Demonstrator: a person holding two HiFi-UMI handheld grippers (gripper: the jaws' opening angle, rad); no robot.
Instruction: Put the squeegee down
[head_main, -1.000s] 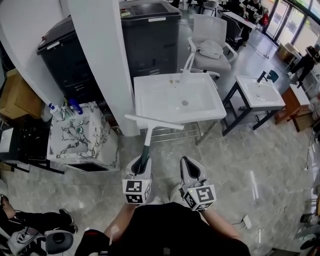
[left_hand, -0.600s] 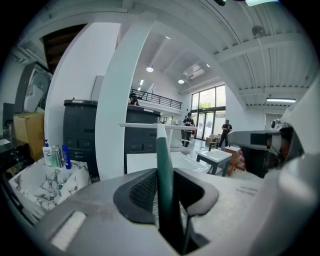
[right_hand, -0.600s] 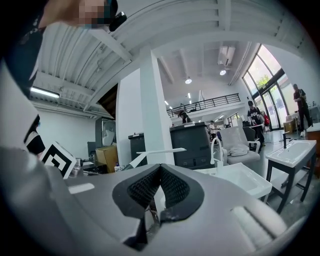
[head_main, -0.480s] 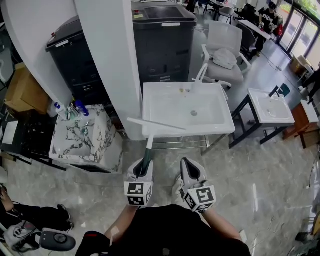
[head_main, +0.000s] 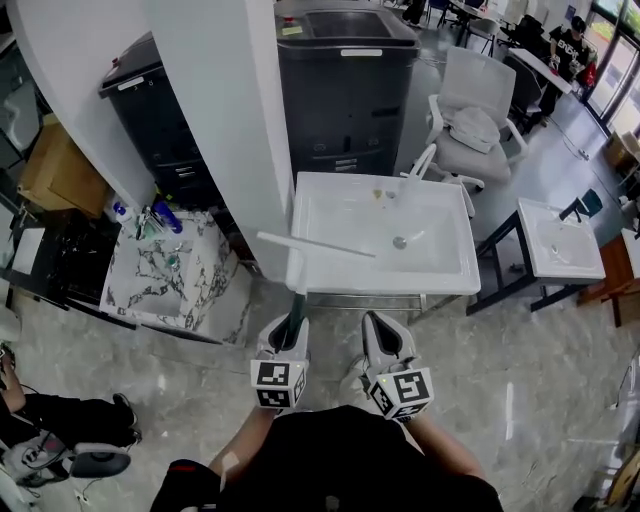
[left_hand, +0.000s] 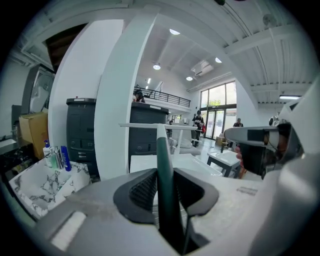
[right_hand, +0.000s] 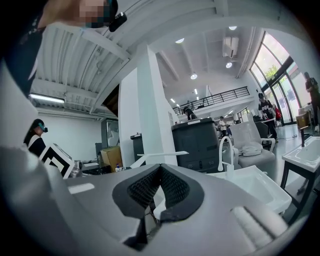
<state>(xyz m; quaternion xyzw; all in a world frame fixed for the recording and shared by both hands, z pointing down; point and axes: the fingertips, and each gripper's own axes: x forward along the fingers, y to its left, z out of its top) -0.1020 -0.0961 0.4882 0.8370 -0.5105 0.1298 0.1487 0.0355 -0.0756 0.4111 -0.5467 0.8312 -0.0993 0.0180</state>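
The squeegee has a dark green handle (head_main: 295, 312) and a long white blade (head_main: 315, 245) that lies across the front left corner of the white sink (head_main: 440, 278). My left gripper (head_main: 290, 328) is shut on the handle, which stands up between the pads in the left gripper view (left_hand: 163, 165), with the blade (left_hand: 150, 126) level at the top. To its right my right gripper (head_main: 378, 328) is held at the same height. In the right gripper view its jaws (right_hand: 159, 186) are shut with nothing between them, and the squeegee blade (right_hand: 160, 154) shows just beyond.
A white pillar (head_main: 225, 120) rises left of the sink, with dark cabinets (head_main: 345, 90) behind it. A marbled basin (head_main: 160, 290) holding bottles sits at left. A white chair (head_main: 470, 110) and a second small sink (head_main: 560, 250) stand at right. Somebody's legs (head_main: 50, 415) lie at lower left.
Both grippers have come closer to the white sink with the squeegee still held. The blade now reaches over the sink's front left corner.
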